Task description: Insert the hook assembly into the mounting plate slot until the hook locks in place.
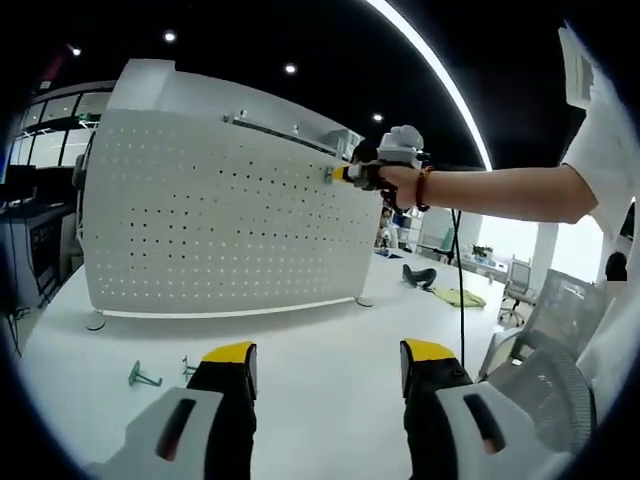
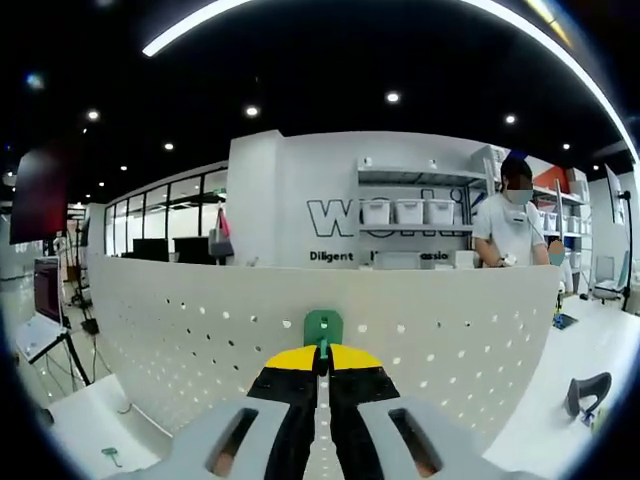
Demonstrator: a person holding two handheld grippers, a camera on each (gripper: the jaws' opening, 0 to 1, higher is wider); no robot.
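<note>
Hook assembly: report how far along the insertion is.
Done: the right gripper has shut on the green hook and brought it up against the pegboard, near its top edge. In hand: seating it; whether it has locked cannot be told. Left: the left gripper hangs open over the table, where another hook lies unused.

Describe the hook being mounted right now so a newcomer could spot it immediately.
Find the big white perforated panel standing on the white table. Near its top edge, the right gripper presses a small green hook against the holes. Spare green hooks lie loose on the table; this one is gripped.
</note>
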